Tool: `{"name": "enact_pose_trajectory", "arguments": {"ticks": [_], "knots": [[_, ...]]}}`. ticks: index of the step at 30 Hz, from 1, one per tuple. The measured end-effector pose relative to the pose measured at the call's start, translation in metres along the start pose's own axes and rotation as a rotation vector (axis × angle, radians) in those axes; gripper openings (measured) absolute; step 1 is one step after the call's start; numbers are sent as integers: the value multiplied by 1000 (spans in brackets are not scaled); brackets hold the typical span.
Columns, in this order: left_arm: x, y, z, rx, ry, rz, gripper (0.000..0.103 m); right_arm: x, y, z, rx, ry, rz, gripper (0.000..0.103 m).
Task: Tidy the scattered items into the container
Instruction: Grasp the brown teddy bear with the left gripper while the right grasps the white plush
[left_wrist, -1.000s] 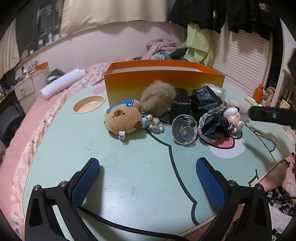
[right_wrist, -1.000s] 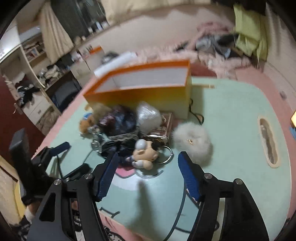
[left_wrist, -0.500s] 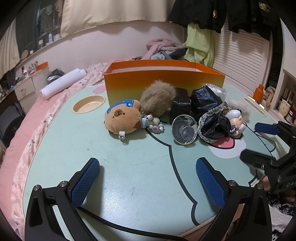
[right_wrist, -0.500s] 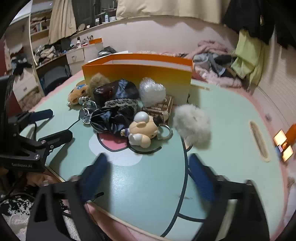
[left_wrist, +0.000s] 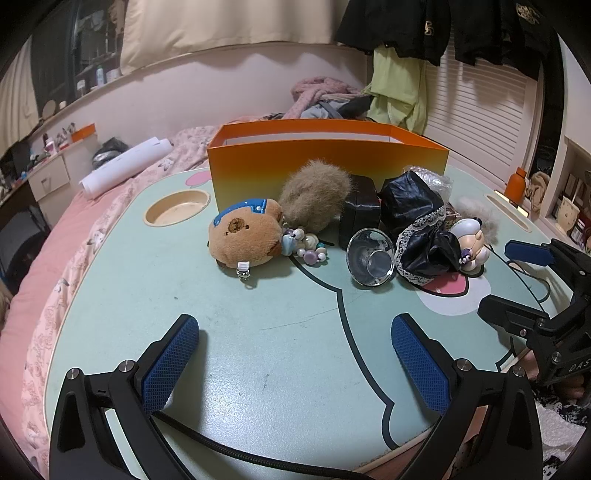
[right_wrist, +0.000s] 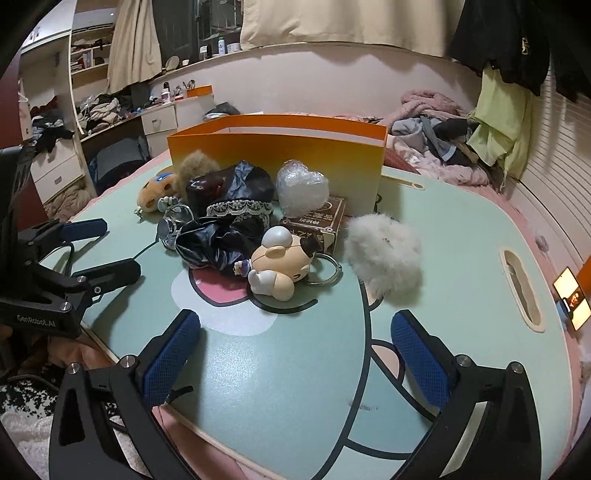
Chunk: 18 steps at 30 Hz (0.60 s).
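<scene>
The mint-green surface fills most of what I see, its near edge curving just under both my grippers and its left edge meeting the pink bed. A wide bare stretch lies between me and the clutter. At the far side stands the orange container, open-topped, with its front wall facing me. All the scattered things huddle against that wall: a tan fur pompom and a brown bear plush to the left, a black lace-trimmed bundle in the middle, a white fluffy pompom out to the right with open room past it. Among them sit a bubble-wrapped heart on a brown box, a small doll figure on a key ring, and a glass cup lying on its side. My left gripper hangs spread wide and empty over bare surface. My right gripper is likewise wide apart, holding nothing, short of the doll figure.
</scene>
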<state>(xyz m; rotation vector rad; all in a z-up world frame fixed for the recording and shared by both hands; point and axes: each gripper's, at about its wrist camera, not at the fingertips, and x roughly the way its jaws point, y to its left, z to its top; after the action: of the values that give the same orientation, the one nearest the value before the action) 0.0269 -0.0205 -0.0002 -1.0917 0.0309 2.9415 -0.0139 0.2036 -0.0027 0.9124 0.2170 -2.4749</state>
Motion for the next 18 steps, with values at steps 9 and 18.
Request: {"name": "enact_pose_trajectory", "arguments": {"ticks": [9, 18], "knots": [[0, 0, 0, 3, -1, -4, 103, 1, -3, 2, -4, 9, 2, 103], [-1, -2, 2, 8, 4, -2, 103, 0, 1, 0, -4, 4, -3, 103]]}}
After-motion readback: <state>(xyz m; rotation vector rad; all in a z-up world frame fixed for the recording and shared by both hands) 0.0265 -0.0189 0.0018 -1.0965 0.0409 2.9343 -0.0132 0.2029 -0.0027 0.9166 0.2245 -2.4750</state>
